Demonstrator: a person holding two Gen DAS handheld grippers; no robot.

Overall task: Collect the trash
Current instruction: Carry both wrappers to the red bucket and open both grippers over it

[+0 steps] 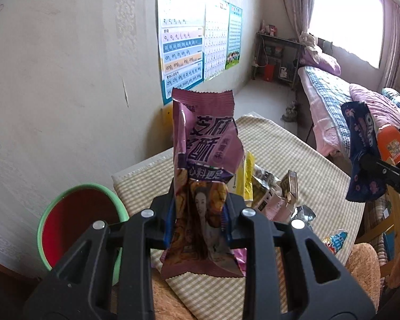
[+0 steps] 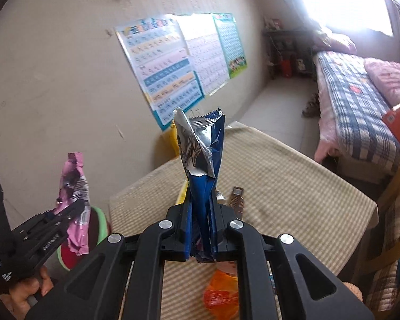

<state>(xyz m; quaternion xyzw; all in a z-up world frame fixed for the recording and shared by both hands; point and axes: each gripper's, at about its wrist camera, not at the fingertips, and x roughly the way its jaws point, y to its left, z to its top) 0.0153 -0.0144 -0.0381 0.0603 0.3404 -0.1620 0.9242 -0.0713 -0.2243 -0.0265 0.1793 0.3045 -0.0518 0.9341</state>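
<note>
My left gripper is shut on a purple snack wrapper and holds it upright above the table's near left corner. The wrapper also shows in the right wrist view, just above the bin. My right gripper is shut on a blue Oreo wrapper with a silver inside, held upright over the table. The Oreo wrapper also shows in the left wrist view at the right. A red bin with a green rim stands on the floor left of the table. Several loose wrappers lie on the table.
The table has a beige checked cloth. An orange wrapper lies near its front edge. A small brown box stands among the wrappers. A wall with posters is behind, a bed to the right.
</note>
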